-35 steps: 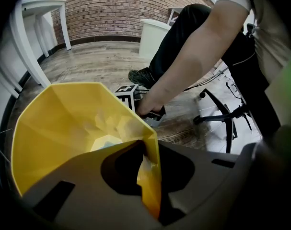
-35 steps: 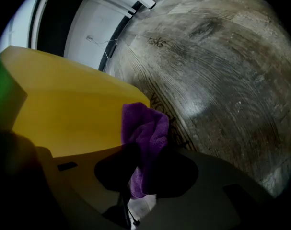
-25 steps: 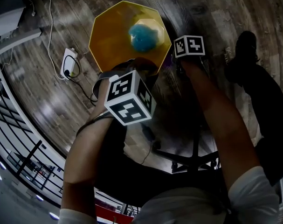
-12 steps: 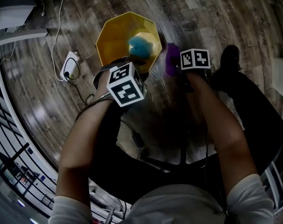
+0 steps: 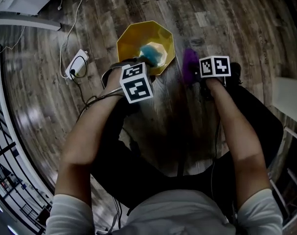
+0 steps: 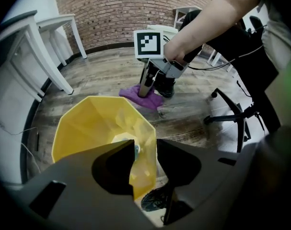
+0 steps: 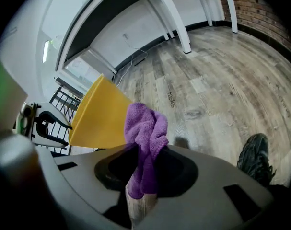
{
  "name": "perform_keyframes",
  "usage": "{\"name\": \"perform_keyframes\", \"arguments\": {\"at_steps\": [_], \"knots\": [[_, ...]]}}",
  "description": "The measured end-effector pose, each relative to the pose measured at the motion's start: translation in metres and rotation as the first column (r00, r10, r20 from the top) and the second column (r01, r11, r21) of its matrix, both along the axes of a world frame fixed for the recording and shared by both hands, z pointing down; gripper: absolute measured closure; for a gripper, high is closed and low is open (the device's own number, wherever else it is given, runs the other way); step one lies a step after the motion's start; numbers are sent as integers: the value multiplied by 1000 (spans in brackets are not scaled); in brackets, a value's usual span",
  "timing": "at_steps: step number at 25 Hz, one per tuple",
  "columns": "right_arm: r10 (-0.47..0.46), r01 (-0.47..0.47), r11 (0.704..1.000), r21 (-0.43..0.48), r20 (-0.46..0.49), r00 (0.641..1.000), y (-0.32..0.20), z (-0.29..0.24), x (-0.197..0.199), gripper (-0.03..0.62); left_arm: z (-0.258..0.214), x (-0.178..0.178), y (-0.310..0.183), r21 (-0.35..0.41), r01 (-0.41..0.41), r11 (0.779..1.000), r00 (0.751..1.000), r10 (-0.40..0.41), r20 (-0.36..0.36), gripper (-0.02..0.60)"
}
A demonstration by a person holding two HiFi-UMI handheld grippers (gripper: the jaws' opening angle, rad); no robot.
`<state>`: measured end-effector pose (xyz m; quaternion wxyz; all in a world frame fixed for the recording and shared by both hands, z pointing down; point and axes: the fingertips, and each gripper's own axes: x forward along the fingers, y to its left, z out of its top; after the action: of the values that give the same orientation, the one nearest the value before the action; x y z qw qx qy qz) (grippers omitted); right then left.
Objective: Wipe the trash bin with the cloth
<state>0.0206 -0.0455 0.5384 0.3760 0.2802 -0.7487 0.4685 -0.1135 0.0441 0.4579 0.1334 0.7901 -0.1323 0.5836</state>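
Right gripper (image 7: 147, 155): jaws pinched on the purple cloth (image 7: 145, 121), 1 bunched wad sticking out past the tips. It's off the wood floor (image 7: 217, 85) and touches nothing else.

Left gripper (image 6: 145, 150): jaws have just been opening and now stand spread. The near wall of the yellow trash bin (image 6: 87, 128) sits in the gap, but the pads aren't pressing on it, so nothing is holding the bin.

The bin stands upright on the floor, mouth up, long axis vertical, sides tapering down. There's a blue lump (image 5: 150, 53) at the bottom; I can't tell what it is.

Key relation: from the right gripper the bin lies ahead and to its left, outer wall facing the cloth, near but not touching. The left gripper is the nearer one, right at the rim.

My read: no wiping contact yet. The cloth has to go left onto the wall or rim. The bin is probably light and may slide unless the left gripper re-clamps.
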Motion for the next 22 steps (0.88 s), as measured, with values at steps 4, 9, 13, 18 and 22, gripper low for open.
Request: {"name": "perform_keyframes", "arguments": {"at_steps": [4, 9, 13, 18, 22], "knots": [[-61, 62, 996, 63, -20, 998, -10, -31, 3, 482, -21, -15, 6, 30, 50, 998, 999, -50, 3, 440], [-126, 131, 982, 136, -42, 991, -24, -68, 0, 482, -50, -15, 22, 18, 160, 987, 984, -158, -76, 440], [-193, 201, 962, 183, -64, 979, -28, -93, -13, 482, -78, -11, 27, -8, 318, 948, 929, -313, -199, 442], [-316, 343, 906, 247, -144, 938, -26, -109, -32, 482, -91, -26, 27, -38, 467, 884, 847, -459, -269, 559], [-395, 443, 854, 272, -217, 893, -21, -115, -43, 482, -84, -60, 12, -45, 632, 774, 727, -612, -312, 572]]}}
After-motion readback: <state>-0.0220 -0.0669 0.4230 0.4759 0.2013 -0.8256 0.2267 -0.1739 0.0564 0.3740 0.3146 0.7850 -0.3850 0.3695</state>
